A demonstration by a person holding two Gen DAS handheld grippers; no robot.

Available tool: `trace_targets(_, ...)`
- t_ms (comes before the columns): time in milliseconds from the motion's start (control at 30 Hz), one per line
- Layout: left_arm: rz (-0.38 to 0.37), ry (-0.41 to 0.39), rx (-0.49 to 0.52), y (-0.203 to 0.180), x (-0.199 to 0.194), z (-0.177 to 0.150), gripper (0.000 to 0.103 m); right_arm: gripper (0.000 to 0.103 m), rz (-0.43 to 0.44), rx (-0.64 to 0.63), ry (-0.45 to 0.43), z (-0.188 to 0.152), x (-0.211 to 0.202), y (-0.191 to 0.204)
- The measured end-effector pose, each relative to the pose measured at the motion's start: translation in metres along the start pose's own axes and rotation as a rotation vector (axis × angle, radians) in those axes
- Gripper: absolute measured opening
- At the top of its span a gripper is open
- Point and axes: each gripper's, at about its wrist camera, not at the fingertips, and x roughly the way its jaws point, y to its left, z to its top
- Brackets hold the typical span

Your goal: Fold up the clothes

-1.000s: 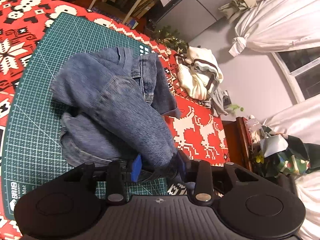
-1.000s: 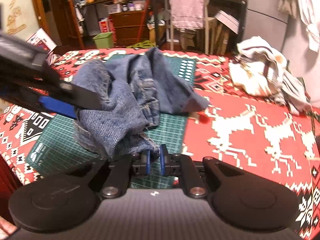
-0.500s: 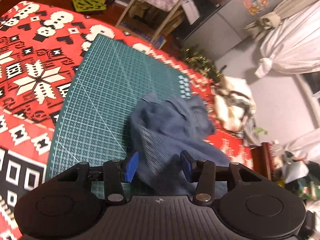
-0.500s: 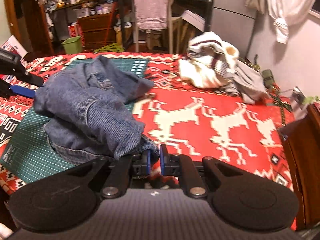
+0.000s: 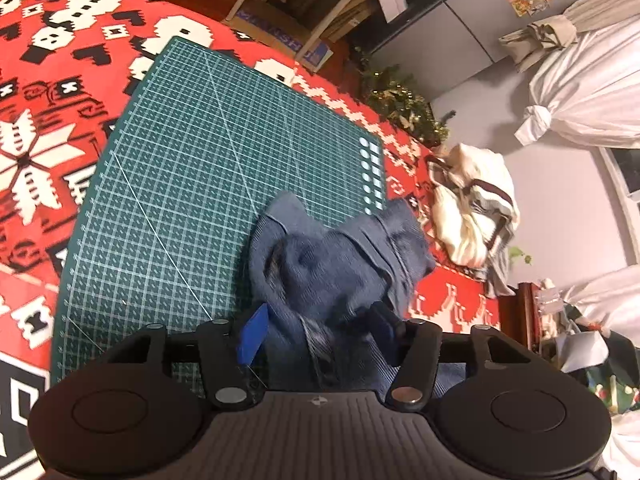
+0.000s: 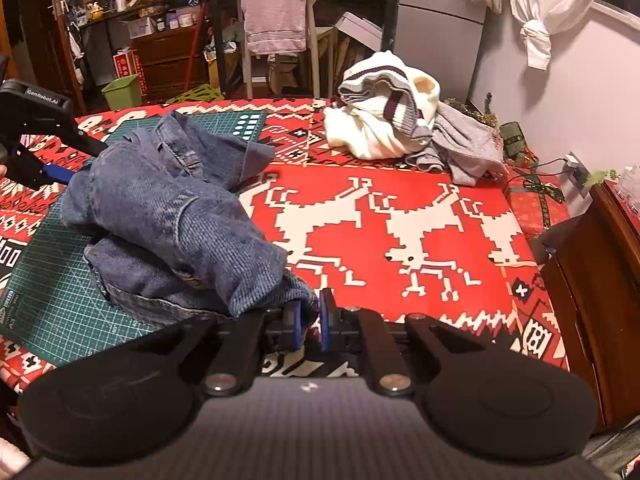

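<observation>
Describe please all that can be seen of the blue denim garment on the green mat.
The denim garment is blue, thick-looking cloth with visible seams and stitched hems, faded in places. It lies crumpled in a loose heap, not yet folded, mostly on the green cutting mat, with one edge reaching onto the red patterned cloth. The right tongs are shut on a near corner of it. The left tongs stand open with denim between the pads; that view is blurred.

"GenRobot.AI" in white letters on the black body of the left gripper [image 6: 60, 160], at the far left of the right wrist view; print on the green cutting mat [image 6: 56, 300] and on the far cardboard box [image 5: 280, 40] too blurred to read
</observation>
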Motion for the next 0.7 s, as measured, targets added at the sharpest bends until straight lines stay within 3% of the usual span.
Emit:
trace_targets(200,0.039,0.086,0.008,-0.001,0.034,0.007,0.062,0.009,-0.005,-0.004,0.004,0.002,0.002,0.004)
trace_targets(300,0.022,0.071,-0.017,0.002,0.036,0.005,0.047,0.009,0.001,-0.008,0.000,0.006,0.001,0.007)
trace_targets(367,0.021,0.040,-0.013,0.001,0.030,0.005,0.030,0.009,0.005,-0.020,-0.006,0.011,0.001,0.011)
trace_targets(467,0.010,-0.003,-0.022,0.002,0.016,0.007,0.018,0.009,0.008,-0.047,-0.016,0.021,0.004,0.018)
trace_targets(700,-0.001,-0.177,0.007,-0.002,-0.037,0.033,0.014,0.009,0.054,-0.101,-0.062,0.068,0.034,0.036)
